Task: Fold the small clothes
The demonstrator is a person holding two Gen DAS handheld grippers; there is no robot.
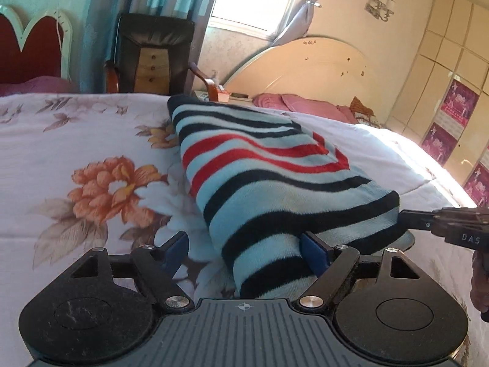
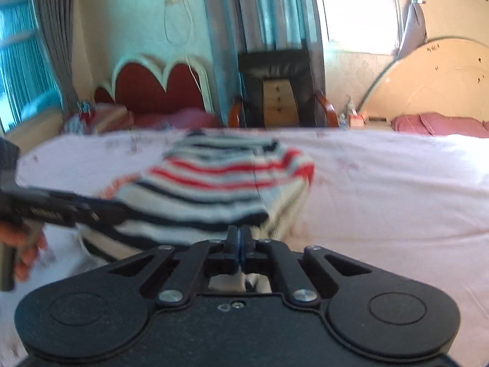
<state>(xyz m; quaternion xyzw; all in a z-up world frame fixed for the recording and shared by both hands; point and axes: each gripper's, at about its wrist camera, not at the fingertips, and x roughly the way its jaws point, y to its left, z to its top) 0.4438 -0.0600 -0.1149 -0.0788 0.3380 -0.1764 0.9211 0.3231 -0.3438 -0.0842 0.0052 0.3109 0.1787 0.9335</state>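
A small knit garment (image 1: 275, 183) with light blue, navy and red stripes lies bunched and partly raised on the floral bedcover (image 1: 91, 153). My left gripper (image 1: 246, 252) is open, and the garment's near end sits between its wide blue pads (image 1: 316, 255); the left pad stands clear of the cloth. My right gripper (image 1: 405, 218) comes in from the right, shut on the garment's lower right corner. In the blurred right wrist view its jaws (image 2: 240, 238) are pressed together at the edge of the garment (image 2: 214, 183), and my left gripper (image 2: 91, 211) reaches in from the left.
The white bedcover (image 2: 382, 198) stretches wide to the right of the garment. Beyond the bed stand a black chair (image 1: 152, 55), a red headboard (image 2: 152, 88) and a cream headboard (image 1: 305, 67) with pink pillows (image 1: 290, 102). A hand (image 2: 27, 250) holds the left gripper's grip.
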